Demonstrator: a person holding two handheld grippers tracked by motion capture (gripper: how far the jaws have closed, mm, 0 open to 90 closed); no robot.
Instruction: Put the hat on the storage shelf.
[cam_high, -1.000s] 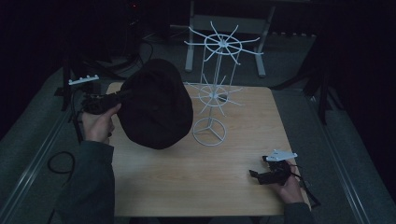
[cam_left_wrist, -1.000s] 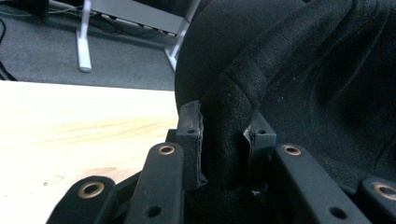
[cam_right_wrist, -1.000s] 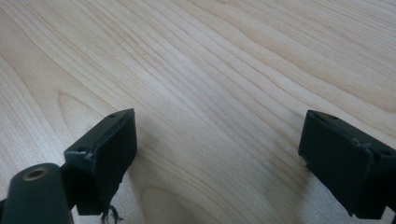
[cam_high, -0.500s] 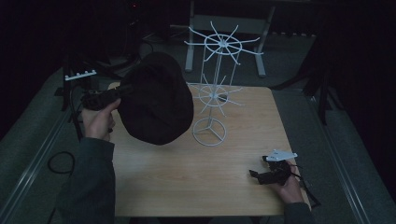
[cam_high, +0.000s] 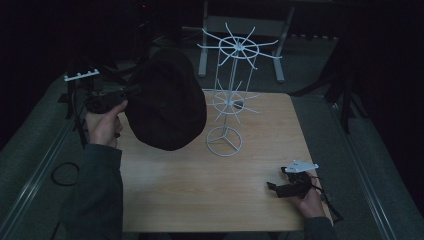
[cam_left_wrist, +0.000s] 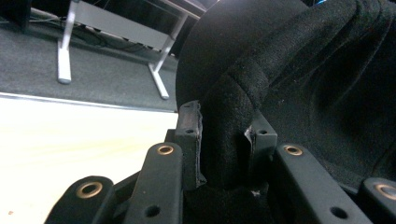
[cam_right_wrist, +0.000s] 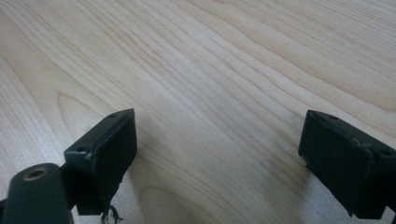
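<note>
The left tool (cam_high: 131, 91) was clamped on a thick rolled edge of the black hat (cam_high: 167, 107), a soft, felt-like dome held above the tabletop (cam_high: 165, 195) at the upper left of the frame. In the left gripper view the fuzzy fabric (cam_left_wrist: 233, 121) bulged between the jaws. Beside the hat stood a white wire rack (cam_high: 226, 100) (spoked rings, round base). The right tool (cam_high: 274, 187) rested at the lower right, jaws wide apart over pale wood grain (cam_right_wrist: 210, 70).
</note>
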